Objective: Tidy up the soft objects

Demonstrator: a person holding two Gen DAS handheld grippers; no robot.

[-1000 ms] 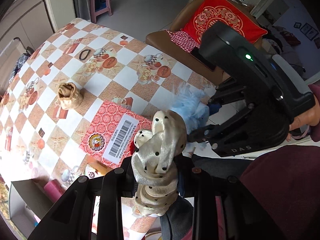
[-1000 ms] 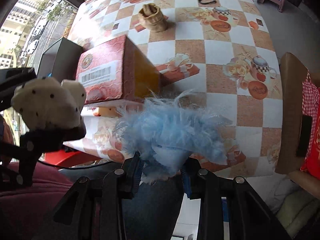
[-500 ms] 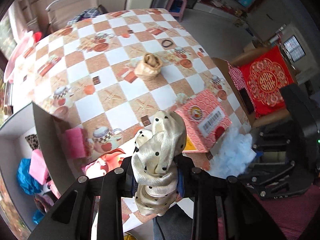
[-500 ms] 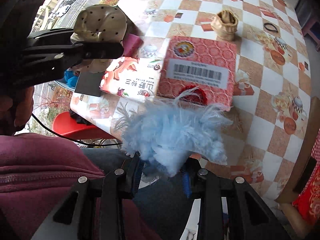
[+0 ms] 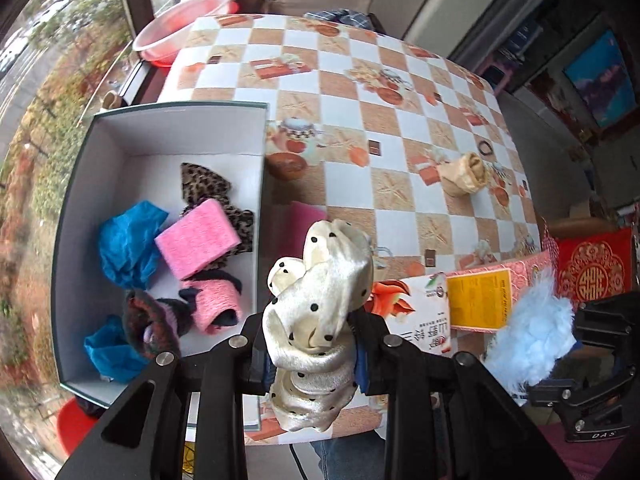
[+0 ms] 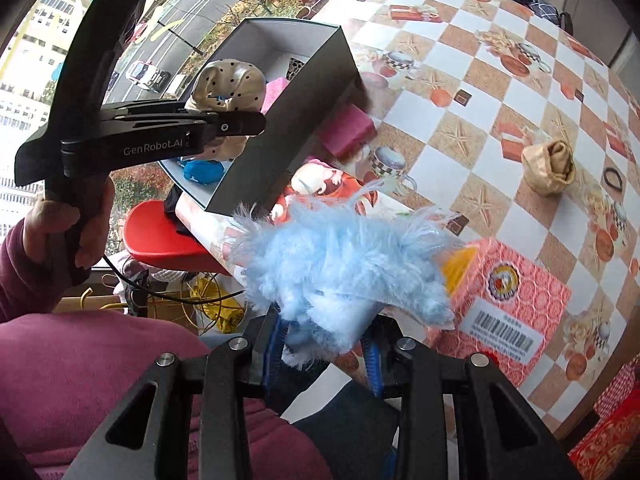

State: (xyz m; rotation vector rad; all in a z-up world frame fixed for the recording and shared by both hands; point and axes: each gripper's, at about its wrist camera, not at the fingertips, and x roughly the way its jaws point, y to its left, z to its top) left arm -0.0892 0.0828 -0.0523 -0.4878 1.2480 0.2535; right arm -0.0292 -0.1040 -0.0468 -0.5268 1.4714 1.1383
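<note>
From the left wrist, the left gripper (image 5: pixel 314 354) clamps a cream dotted scrunchie (image 5: pixel 320 312), raised beside the open box (image 5: pixel 76 184) of soft pieces on the table (image 5: pixel 400 208).

From the right wrist, the right gripper (image 6: pixel 326 354) pinches a blue fluffy scrunchie (image 6: pixel 344 256), raised above a red carton (image 6: pixel 520 312) at the table's edge.

A storage box (image 5: pixel 168 120) sits at the table's (image 5: pixel 340 88) left edge (sponge (image 5: pixel 196 238) inside), a rolled sock (image 5: pixel 464 174) well right.
</note>
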